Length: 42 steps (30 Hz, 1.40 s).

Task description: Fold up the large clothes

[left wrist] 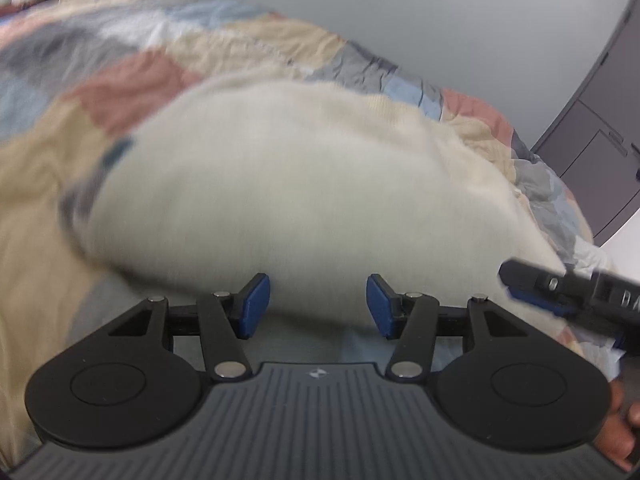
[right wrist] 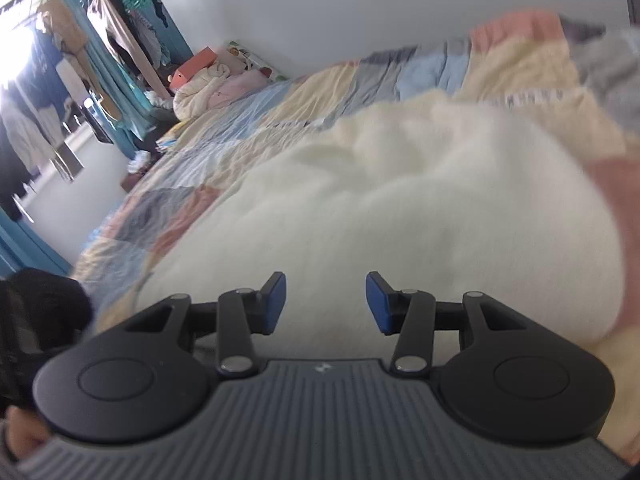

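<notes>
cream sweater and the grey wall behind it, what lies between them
In both wrist views only the patchwork quilt lies between the cream sweater and the wall.

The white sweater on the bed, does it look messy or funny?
A bit. The sweater lies in a puffy, rumpled heap on the patchwork quilt, not flat. Both views are blurred, so details are unclear. Both grippers are open and hold nothing.
</notes>
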Available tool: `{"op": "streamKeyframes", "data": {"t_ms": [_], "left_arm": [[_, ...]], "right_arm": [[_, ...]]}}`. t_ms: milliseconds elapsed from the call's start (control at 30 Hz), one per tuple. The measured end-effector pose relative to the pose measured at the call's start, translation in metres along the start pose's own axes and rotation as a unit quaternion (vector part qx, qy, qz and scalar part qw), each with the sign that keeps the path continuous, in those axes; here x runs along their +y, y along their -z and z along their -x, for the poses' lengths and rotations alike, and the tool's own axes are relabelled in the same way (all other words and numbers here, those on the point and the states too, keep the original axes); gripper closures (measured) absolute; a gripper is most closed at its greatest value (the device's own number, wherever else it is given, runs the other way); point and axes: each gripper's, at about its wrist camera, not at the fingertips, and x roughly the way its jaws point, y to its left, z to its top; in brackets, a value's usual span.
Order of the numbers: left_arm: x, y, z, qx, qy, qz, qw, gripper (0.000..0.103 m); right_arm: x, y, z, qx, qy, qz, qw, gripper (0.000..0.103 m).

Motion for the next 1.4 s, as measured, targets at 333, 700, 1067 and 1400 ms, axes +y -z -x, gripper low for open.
{"op": "streamKeyframes", "data": {"t_ms": [333, 700, 1067, 1400], "left_arm": [[0.040, -0.005, -0.024, 0.059, 0.057, 0.128, 0.9884, 0.036], [0.062, -0.011, -0.037, 0.079, 0.099, 0.207, 0.9700, 0.024], [0.085, -0.010, -0.035, 0.051, 0.147, 0.296, 0.9424, 0.021], [0.079, -0.001, -0.051, 0.055, 0.201, 0.347, 0.9145, 0.023]], "right_arm": [[-0.026, 0.017, -0.036, 0.068, -0.054, -0.144, 0.986, 0.024], [-0.050, 0.024, -0.066, 0.101, -0.072, -0.259, 0.958, 0.018], [-0.052, 0.006, -0.052, 0.022, -0.140, -0.292, 0.946, 0.016], [-0.057, -0.003, -0.048, -0.011, -0.182, -0.308, 0.934, 0.016]]}}
